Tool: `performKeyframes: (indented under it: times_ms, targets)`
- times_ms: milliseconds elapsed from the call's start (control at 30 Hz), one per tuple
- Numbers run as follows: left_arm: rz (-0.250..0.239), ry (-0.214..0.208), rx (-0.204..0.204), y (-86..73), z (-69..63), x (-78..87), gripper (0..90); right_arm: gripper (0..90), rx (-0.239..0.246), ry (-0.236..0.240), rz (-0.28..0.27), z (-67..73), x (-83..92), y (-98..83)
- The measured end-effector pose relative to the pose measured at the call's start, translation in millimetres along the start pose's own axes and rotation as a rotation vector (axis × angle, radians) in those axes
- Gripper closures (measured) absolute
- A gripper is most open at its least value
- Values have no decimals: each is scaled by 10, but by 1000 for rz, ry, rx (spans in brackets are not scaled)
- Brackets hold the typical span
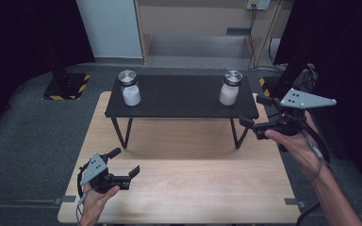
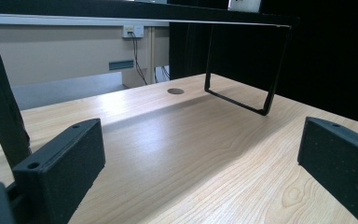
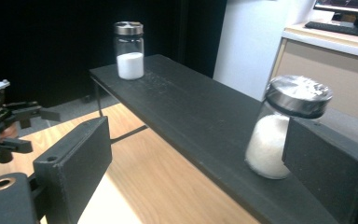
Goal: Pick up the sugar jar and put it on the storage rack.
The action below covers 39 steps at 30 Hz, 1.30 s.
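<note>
High view, right tongs (image 1: 254, 115) spread, held just beside the right salt jar (image 1: 230, 88) on the black shelf (image 1: 181, 96), left tongs (image 1: 125, 162) spread above the wooden surface (image 1: 188, 179), second jar (image 1: 129, 88) at shelf's left end.

Two jars (image 1: 131, 88) (image 1: 229, 88) stand at opposite ends of the shelf (image 1: 181, 99), seemingly upright, on the table (image 1: 184, 183).

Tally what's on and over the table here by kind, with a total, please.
Glass jars with metal lids, white powder inside: 2 (left jar, right jar)
Black raised shelf: 1
Handheld grippers: 2 (left gripper, right gripper), both open, holding nothing
Total: 5
</note>
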<state>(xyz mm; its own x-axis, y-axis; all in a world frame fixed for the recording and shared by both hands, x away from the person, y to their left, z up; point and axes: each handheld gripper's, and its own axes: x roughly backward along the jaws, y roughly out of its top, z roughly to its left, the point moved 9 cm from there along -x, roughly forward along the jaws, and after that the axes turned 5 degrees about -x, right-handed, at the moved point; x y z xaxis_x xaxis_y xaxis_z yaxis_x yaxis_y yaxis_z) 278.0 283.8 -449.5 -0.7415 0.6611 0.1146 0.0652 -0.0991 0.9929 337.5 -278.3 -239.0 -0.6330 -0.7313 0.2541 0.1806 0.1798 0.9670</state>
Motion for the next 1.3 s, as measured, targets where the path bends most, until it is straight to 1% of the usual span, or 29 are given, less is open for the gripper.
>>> performKeyframes:
  times_ms: [100, 233, 333, 467, 567, 867, 1000, 1133, 1233, 1300]
  targets:
    - [0, -2, -1, 1, -2, 0, 0, 82, 4, 14, -12, 90, 11, -112]
    - [1, -3, -2, -1, -3, -2, 0, 81, 1, 32, -9, 160, 13, -246]
    - [0, -4, -4, 0, -6, -4, 0, 80, -2, 57, -10, 173, 10, -343]
    - [0, -5, -2, -1, -5, -4, 0, 76, 4, 62, -8, 181, -2, -459]
    - [2, -5, -3, -1, -5, -6, 0, 76, 0, 65, -2, 187, -21, -554]
    - [4, -8, -10, 3, -12, -6, 0, 74, -21, 57, 3, 233, -150, -926]
    - [5, -9, -10, 1, -13, -9, 0, 75, -23, 53, 4, 264, -202, -1061]
    - [5, -9, -11, 3, -15, -8, 0, 75, 0, 27, 13, 319, -236, -1199]
    - [6, -11, -12, 3, -17, -9, 0, 75, -7, 7, 6, 335, -242, -1315]
    - [6, -11, -13, 3, -18, -9, 0, 75, -23, 1, 4, 333, -245, -1395]
